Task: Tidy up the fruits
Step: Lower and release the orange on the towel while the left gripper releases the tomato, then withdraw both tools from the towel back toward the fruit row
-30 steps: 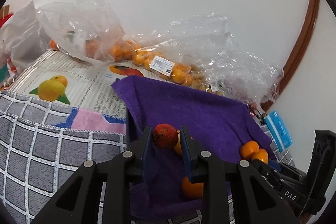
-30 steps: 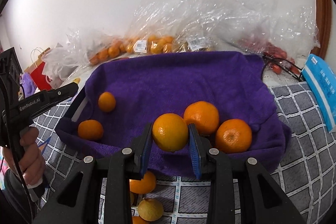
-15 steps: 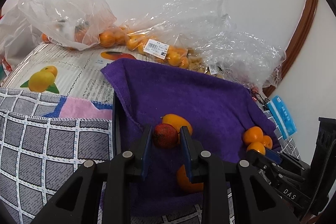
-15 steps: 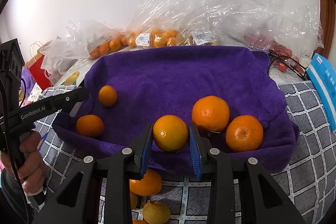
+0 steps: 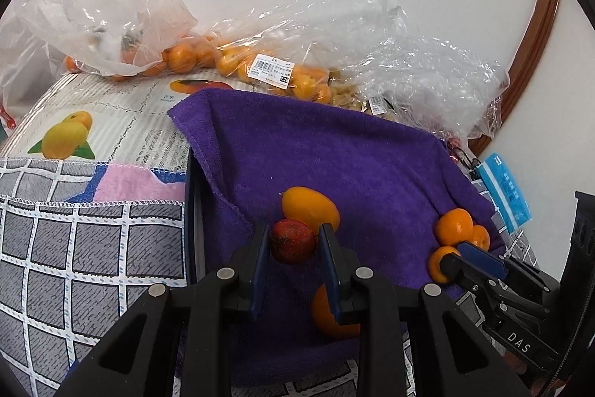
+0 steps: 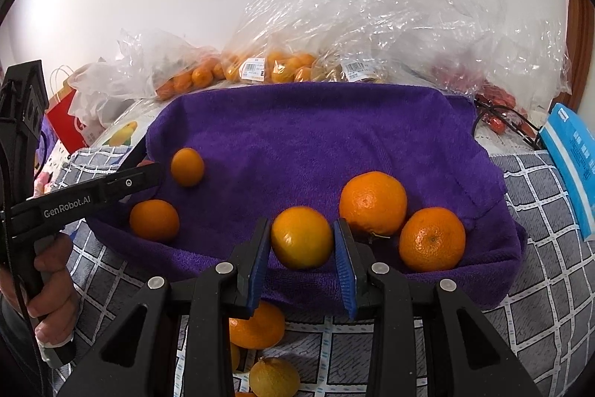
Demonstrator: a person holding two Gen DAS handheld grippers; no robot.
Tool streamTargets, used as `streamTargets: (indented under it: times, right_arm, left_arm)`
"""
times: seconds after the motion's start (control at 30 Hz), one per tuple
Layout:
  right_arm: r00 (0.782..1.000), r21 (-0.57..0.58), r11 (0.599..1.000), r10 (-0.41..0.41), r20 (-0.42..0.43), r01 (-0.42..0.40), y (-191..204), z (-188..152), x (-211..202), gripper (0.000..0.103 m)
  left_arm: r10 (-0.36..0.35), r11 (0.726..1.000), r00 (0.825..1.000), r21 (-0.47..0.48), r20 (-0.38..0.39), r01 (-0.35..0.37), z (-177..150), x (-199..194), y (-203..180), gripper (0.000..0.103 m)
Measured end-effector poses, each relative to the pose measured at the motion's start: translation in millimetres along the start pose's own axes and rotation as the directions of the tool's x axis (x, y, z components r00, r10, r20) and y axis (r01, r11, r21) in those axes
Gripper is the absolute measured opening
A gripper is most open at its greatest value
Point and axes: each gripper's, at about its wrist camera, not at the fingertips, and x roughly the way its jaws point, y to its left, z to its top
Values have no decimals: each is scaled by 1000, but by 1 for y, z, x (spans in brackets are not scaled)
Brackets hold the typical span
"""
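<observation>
My left gripper point(image 5: 292, 244) is shut on a small dark red fruit point(image 5: 292, 240), held over the left part of a tray lined with a purple towel point(image 5: 334, 155). Two oranges point(image 5: 310, 205) lie in the towel close to it. My right gripper point(image 6: 302, 240) is shut on an orange point(image 6: 302, 237) above the near edge of the purple towel point(image 6: 316, 136). Two bigger oranges point(image 6: 373, 202) lie just right of it, and two smaller ones point(image 6: 154, 219) lie at the left, next to the left gripper's finger point(image 6: 111, 186).
Clear plastic bags of oranges point(image 6: 267, 66) and other fruit line the back wall. Loose oranges point(image 6: 256, 324) lie on the grey checked cloth point(image 6: 539, 304) below the right gripper. A blue packet point(image 6: 572, 159) lies at the right. A fruit-printed sheet point(image 5: 93, 129) lies at the left.
Both grippers have moved forward and lower over the purple towel, each still holding its fruit. The right gripper's orange now hangs just over the towel's near edge.
</observation>
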Motion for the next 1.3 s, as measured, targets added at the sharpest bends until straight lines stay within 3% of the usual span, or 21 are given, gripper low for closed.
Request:
streamTargets:
  times: [0.27, 0.4, 0.53, 0.97, 1.13, 1.3]
  right_arm:
    - [1000, 9, 1000, 21, 3, -21, -2, 0, -2, 35]
    - [999, 21, 1000, 22, 30, -23, -4, 2, -8, 47]
    - [997, 44, 999, 18, 74, -21, -8, 4, -16, 54]
    - [988, 70, 998, -5, 154, -6, -15, 4, -27, 58]
    - [981, 131, 991, -46, 189, 21, -24, 7, -34, 62]
    - [989, 188, 982, -51, 142, 23, -25, 7, -41, 65]
  left_arm:
    - [-12, 1000, 1000, 6, -2, 12, 0, -1, -1, 25]
    - [-23, 1000, 1000, 10, 15, 23, 0, -4, -2, 26]
    - [-23, 999, 998, 24, 53, 22, 0, -11, -5, 43]
    - [19, 998, 987, 48, 163, -27, 4, -32, -13, 44]
    - [3, 1000, 984, 25, 176, -7, 5, -39, -11, 44]
    - [-27, 1000, 986, 15, 166, 25, 7, -43, -11, 43]
